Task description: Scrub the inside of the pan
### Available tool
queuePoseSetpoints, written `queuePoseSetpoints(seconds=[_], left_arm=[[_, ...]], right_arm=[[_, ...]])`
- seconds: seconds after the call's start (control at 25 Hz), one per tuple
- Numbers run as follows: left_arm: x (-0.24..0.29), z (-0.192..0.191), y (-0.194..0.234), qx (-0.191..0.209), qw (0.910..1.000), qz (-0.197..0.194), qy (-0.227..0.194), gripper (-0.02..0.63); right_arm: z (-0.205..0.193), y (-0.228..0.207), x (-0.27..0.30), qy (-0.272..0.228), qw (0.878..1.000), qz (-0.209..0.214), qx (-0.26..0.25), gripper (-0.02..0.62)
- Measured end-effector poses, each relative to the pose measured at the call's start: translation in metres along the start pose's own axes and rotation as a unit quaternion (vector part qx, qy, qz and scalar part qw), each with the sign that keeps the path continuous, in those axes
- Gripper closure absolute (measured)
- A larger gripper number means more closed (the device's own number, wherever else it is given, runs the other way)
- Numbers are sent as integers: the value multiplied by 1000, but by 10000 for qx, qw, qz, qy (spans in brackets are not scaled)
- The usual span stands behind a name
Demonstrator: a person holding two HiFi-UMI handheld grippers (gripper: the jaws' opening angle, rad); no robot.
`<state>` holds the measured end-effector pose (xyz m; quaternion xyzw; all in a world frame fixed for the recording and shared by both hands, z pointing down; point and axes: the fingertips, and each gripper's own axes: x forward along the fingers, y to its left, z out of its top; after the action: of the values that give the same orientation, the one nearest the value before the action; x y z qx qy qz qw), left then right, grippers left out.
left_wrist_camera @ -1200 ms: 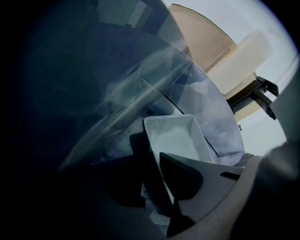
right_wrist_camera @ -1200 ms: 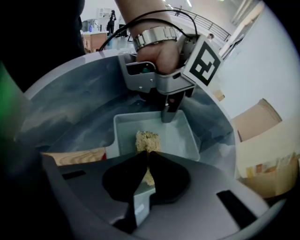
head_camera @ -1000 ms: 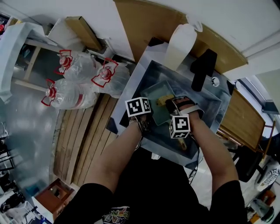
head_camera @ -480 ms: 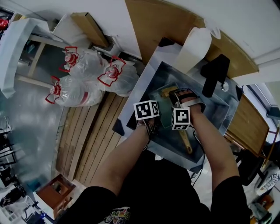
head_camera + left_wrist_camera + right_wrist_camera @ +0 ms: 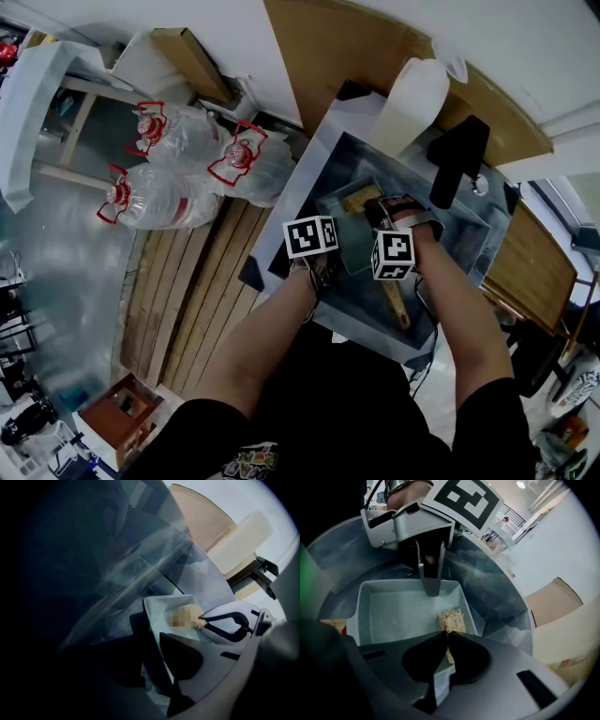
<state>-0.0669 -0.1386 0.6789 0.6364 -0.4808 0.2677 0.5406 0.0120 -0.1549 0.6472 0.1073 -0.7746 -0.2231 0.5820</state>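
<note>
The pan (image 5: 393, 613), in the sink (image 5: 305, 178), is clamped at its rim by the left gripper (image 5: 153, 634). A scrub pad (image 5: 451, 619), pinched by the right gripper (image 5: 446, 637), is held inside. Scrubbing is judged underway; sweeping floor strokes are called for.

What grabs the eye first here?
The two grippers meet over the pale square pan in the steel sink. The right gripper pinches a tan scrub pad inside the pan, and the left gripper clamps its rim. At the head view's left sit clear water jugs with red handles.
</note>
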Motion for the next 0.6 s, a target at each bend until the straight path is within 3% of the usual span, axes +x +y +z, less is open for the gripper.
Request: queuePoseSetpoints(seconds=[0.6], left_arm=[[1, 0, 1, 12, 10000, 7, -13, 509]], right_arm=[[-22, 70, -32, 126, 9972, 725, -94, 568]])
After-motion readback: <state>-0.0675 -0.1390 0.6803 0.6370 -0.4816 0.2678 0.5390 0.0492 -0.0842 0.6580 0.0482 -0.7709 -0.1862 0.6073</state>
